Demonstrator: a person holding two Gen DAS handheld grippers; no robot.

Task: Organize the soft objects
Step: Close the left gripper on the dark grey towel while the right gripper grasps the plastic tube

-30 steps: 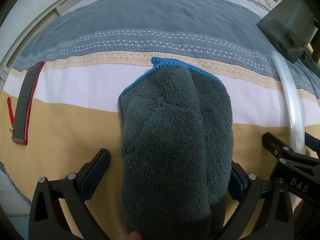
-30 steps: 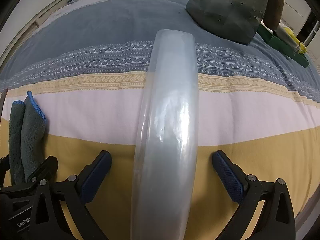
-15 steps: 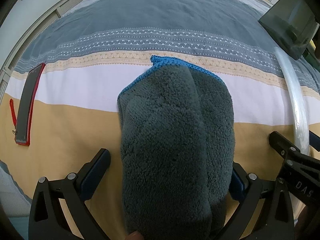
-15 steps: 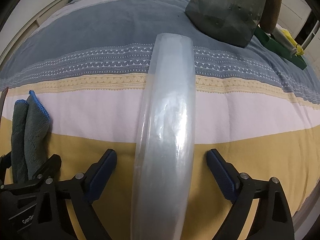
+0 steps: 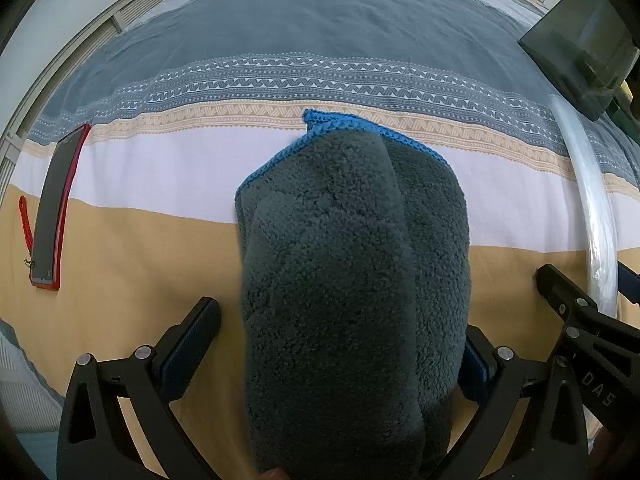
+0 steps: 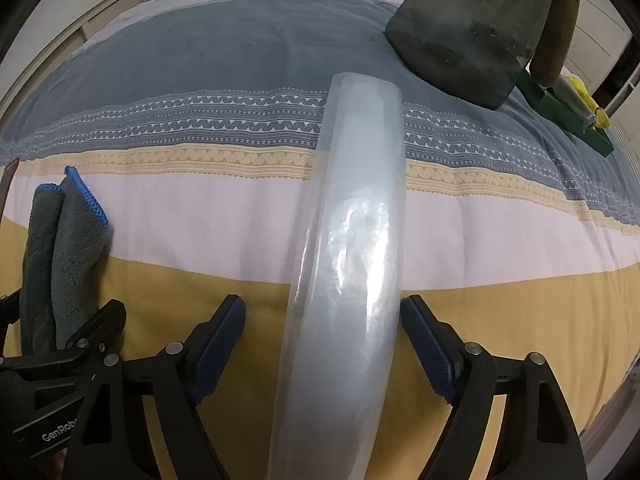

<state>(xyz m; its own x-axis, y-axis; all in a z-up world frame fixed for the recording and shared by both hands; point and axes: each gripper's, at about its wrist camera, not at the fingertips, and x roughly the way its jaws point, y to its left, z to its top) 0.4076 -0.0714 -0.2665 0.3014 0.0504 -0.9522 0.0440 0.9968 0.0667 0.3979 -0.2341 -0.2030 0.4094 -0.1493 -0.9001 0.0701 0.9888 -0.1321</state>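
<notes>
Striped quilted bedspread (image 5: 168, 256) fills both views. Fluffy grey towel (image 5: 352, 280) lies folded between the spread left gripper (image 5: 340, 344); a glossy plastic roll (image 6: 352, 248) lies between the spread right gripper (image 6: 324, 340).

Clear plastic roll (image 6: 352, 248) lies between spread jaws on bedspread (image 6: 200, 216)

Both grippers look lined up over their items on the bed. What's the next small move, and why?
Probably close the right gripper a little more on the clear plastic roll: its right pad sits at the roll, but a gap shows on the left. The left gripper straddles the folded grey towel, also open.
</notes>
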